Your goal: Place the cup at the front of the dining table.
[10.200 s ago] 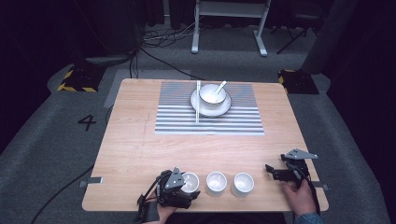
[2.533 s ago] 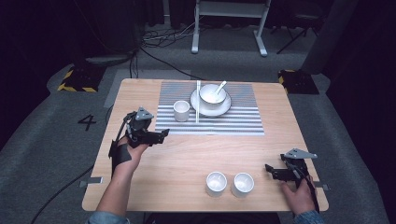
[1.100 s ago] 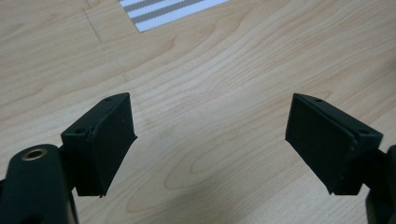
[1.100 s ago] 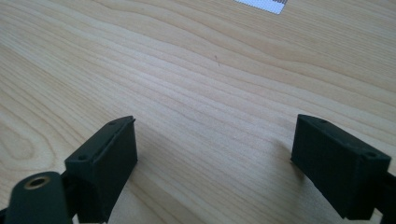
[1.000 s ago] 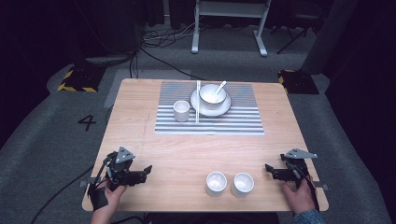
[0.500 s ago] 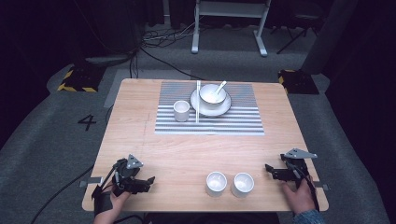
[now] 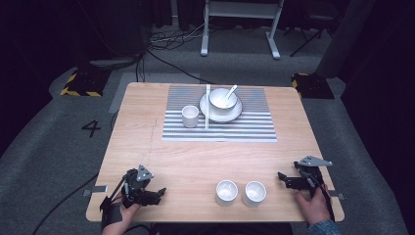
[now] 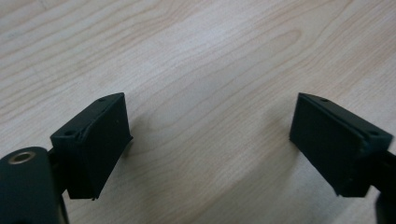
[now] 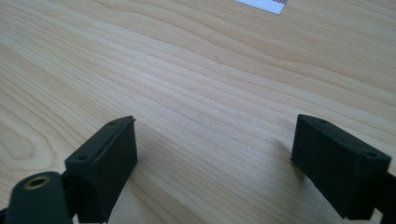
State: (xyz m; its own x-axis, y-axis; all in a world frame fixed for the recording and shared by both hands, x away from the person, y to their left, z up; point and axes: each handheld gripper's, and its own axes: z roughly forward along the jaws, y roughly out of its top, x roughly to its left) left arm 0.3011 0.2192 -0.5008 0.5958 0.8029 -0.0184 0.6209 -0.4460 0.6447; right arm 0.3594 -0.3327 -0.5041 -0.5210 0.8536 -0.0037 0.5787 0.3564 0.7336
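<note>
My left gripper [image 7: 157, 193] rests open near the table's front left corner, its jaws wide apart over bare wood [image 8: 210, 135] with nothing between them. My right gripper [image 7: 285, 178] sits open near the front right edge, also empty over bare wood [image 9: 215, 135]. Two small white cups [image 7: 226, 192] [image 7: 255, 193] stand side by side at the front, between the grippers. A third white cup [image 7: 190, 116] stands on the striped placemat [image 7: 254, 128], left of a white bowl [image 7: 222, 97] with a spoon [image 7: 231, 90] on a plate [image 7: 235, 113]. White chopsticks [image 7: 207, 112] lie between that cup and the plate.
The wooden table [image 7: 147, 147] stands on grey carpet marked with a "4" [image 7: 91, 128]. Beyond the far edge are a white metal stand [image 7: 240, 24], cables [image 7: 166, 44] and two yellow-black striped blocks [image 7: 80, 83] [image 7: 311, 83]. A corner of the placemat [image 9: 264, 4] shows in the right gripper view.
One cup went from the front row to the placemat, left of the plate. My left gripper came back empty to the front left corner and edged right. The right gripper stayed still.
</note>
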